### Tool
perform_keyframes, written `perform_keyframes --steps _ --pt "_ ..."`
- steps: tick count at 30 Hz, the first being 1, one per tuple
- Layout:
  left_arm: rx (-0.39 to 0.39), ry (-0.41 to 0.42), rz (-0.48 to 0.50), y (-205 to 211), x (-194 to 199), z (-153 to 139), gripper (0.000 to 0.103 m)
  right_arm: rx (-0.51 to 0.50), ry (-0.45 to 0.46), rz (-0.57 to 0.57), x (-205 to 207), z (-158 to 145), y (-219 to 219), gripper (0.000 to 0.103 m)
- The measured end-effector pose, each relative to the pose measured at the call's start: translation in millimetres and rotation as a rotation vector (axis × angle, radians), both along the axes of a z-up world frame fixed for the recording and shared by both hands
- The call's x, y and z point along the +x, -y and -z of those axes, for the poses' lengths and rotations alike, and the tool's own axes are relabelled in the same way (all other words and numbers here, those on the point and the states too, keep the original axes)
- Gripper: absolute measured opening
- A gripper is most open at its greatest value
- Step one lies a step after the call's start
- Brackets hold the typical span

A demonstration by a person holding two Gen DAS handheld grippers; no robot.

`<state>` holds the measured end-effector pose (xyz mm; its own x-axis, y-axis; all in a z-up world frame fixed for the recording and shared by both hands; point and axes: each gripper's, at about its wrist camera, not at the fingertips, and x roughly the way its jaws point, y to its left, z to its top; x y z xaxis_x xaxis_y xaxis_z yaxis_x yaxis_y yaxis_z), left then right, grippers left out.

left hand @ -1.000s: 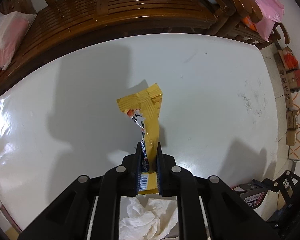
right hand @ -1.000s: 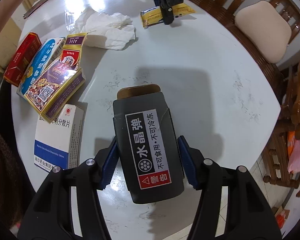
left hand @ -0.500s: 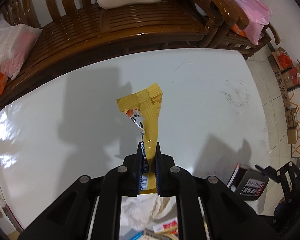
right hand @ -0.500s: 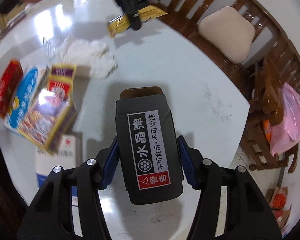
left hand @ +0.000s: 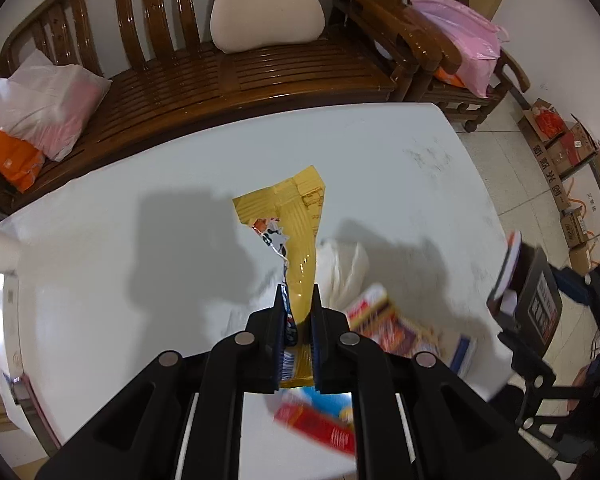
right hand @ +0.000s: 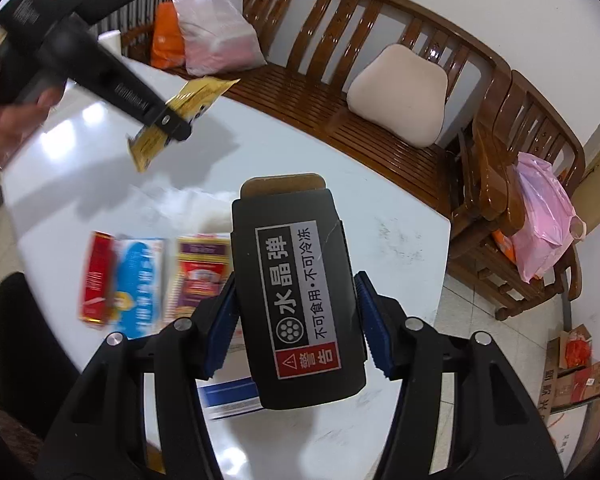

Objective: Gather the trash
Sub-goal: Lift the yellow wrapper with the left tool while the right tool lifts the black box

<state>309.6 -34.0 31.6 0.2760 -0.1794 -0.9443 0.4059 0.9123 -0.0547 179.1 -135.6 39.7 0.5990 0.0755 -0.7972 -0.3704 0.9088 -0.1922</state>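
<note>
Fingers of the left gripper (left hand: 297, 300) pinch a torn yellow wrapper (left hand: 296, 216) at frame centre, above the white desk (left hand: 140, 208). At lower centre, the right gripper (right hand: 296, 320) clamps a black box (right hand: 296, 296), boxes (right hand: 132, 276) lying beneath.

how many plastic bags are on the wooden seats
3: a white bag and an orange one at the bench's far end, a pink bag on the chair. More may be hidden.

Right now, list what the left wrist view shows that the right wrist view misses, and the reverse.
Left wrist only: the left gripper seen from behind, shut on the yellow wrapper, torn edge visible.

Right wrist only: the printed label on the black box clamped in the right gripper, and the person's hand.

Both: white table, wooden bench, beige cushion, pink bag.
</note>
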Motion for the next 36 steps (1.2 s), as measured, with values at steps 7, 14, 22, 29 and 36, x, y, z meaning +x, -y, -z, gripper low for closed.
perform_keyframes --steps 7,14,22,29,36 --pt "-0.016 0.047 0.021 -32 -68 -19 0.011 -0.007 0.041 -0.016 -28 -25 -30 0.056" --pt "-0.031 0.072 0.040 -53 -131 -17 0.011 -0.019 0.063 -0.065 -75 -28 -56 0.056" --pt "-0.053 0.099 0.061 -69 -187 -5 0.011 -0.011 0.056 -0.101 -126 -20 -73 0.056" --pt "-0.113 0.083 0.057 -81 -222 21 0.011 0.003 0.026 -0.118 -156 -2 -79 0.056" --pt "-0.117 0.070 0.067 -79 -257 59 0.011 0.003 0.019 -0.121 -185 26 -81 0.056"
